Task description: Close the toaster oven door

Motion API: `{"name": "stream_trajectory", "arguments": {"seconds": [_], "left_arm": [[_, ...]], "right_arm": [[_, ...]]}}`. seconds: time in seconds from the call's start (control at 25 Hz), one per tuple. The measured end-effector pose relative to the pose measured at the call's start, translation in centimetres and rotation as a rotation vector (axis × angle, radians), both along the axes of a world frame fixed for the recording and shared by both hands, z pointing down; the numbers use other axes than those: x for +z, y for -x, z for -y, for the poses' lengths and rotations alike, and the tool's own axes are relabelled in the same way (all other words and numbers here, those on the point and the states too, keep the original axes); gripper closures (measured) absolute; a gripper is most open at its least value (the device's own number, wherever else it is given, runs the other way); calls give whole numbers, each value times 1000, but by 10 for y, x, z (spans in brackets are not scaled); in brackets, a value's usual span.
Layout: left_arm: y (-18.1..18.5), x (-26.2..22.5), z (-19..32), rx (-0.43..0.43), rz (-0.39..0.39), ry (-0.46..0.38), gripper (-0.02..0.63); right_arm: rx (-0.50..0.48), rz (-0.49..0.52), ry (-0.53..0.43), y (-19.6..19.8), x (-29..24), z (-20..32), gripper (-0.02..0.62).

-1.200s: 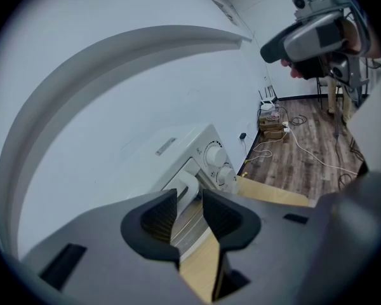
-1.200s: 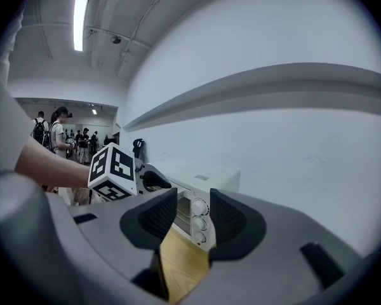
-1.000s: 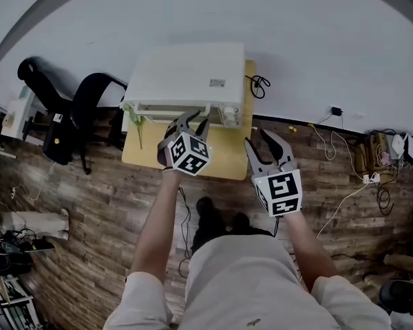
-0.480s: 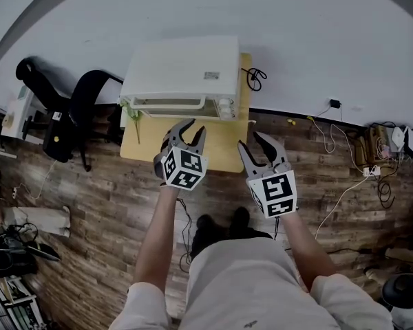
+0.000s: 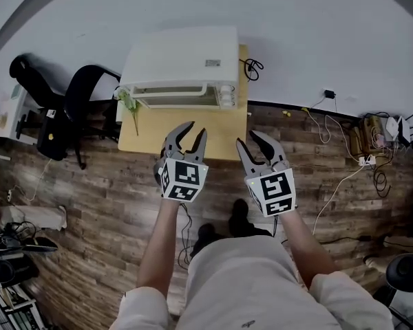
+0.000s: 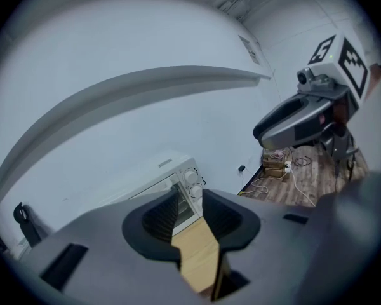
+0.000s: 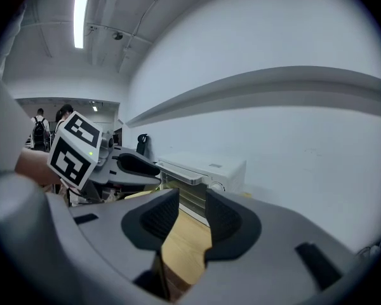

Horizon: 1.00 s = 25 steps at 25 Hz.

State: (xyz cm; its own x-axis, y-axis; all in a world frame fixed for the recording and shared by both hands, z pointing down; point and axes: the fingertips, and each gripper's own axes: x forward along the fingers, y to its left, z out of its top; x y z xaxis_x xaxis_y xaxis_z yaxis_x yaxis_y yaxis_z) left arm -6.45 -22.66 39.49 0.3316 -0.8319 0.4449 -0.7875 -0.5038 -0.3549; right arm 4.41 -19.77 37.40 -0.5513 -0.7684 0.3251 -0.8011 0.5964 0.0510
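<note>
- Toaster oven (image 5: 182,64) sits at the back of a small wooden table (image 5: 186,141), against the white wall. Its front faces the person.
- Oven door (image 5: 173,96) looks raised against the front, handle bar along its top edge. From the head view and the right gripper view I cannot tell whether it is fully seated or a crack ajar.
- Left tongs (image 5: 195,129): jaws apart, nothing between the pads; only table top and the oven front show through the gap. It hangs over the near edge of the table, apart from the oven.
- Right tongs (image 5: 246,137): jaws also apart and holding nothing. They have just been closing a little and stand moderately wide. It is just off the table's near right corner, touching nothing.
- Judgement: the closing looks done or nearly so; what is left is to confirm that the door stays up.
- Risk 1: if the door has not caught, it could drop open under its own weight, since neither tool is supporting it.
- Risk 2: a second push given high on the handle or too hard could slide the light oven back into the wall, or rock the small table.
- Risk 3: the knobs (image 5: 226,96) sit just right of the door; a push aimed too far right could turn one.
- Risk 4: a green item (image 5: 129,105) lies at the table's left edge beside the oven; a wide sweep of the left tongs could knock it off.
- Risk 5: cables (image 5: 334,198) trail on the floor to the person's right; a sideways step could snag them.
</note>
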Motion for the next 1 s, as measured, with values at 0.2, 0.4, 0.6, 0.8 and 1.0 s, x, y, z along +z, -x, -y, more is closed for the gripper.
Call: {"name": "stream_trajectory", "arguments": {"seconds": [0.2,0.4,0.6,0.8,1.0], "left_arm": [[8,4,-39,30,-58,20,494],[24,-12,-77,55,-141,6,517],[29,-36,-115,102,-252,-14,542],[39,-56,-147,137,-320,-31,572],[44,-68,-178,175,-359,-25,580]], "right_arm": [[36,-7,-10,12,-4,-26,472],[67,-26,-9,31,-7,-62,481],[90,-41,-18,48,-14,-99,509],[129,-36,-39,63,-26,-131,533],[165,-20,-58,72,-39,-162,554]]}}
